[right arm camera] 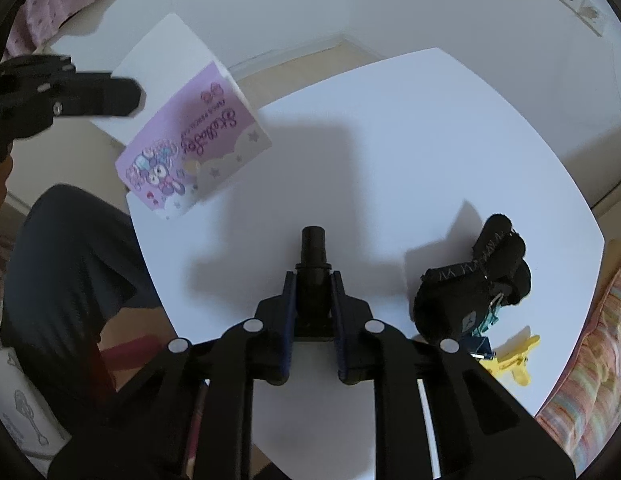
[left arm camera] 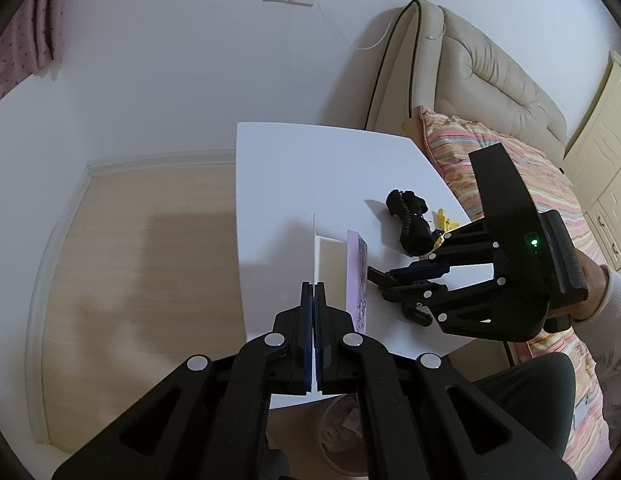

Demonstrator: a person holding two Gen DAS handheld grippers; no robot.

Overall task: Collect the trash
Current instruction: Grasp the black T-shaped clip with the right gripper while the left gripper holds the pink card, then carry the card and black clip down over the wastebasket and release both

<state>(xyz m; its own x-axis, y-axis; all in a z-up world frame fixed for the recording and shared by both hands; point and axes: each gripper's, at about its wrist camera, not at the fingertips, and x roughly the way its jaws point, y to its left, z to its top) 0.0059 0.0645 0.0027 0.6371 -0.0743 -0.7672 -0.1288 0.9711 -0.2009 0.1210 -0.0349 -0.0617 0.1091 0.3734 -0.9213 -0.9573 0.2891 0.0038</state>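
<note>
A folded card, white on one side and purple with a cartoon print on the other, is held upright above the white table. My left gripper is shut on the card's white panel; in the right wrist view it comes in from the left. My right gripper is shut on a small black tube just over the table's near part. In the left wrist view the right gripper sits right of the card, a hand behind it.
A black fabric bundle lies on the table's right side, with a yellow clip and a blue binder clip beside it. A pinkish bin stands under the table's near edge. A striped blanket borders the right; a person's dark-trousered leg is left.
</note>
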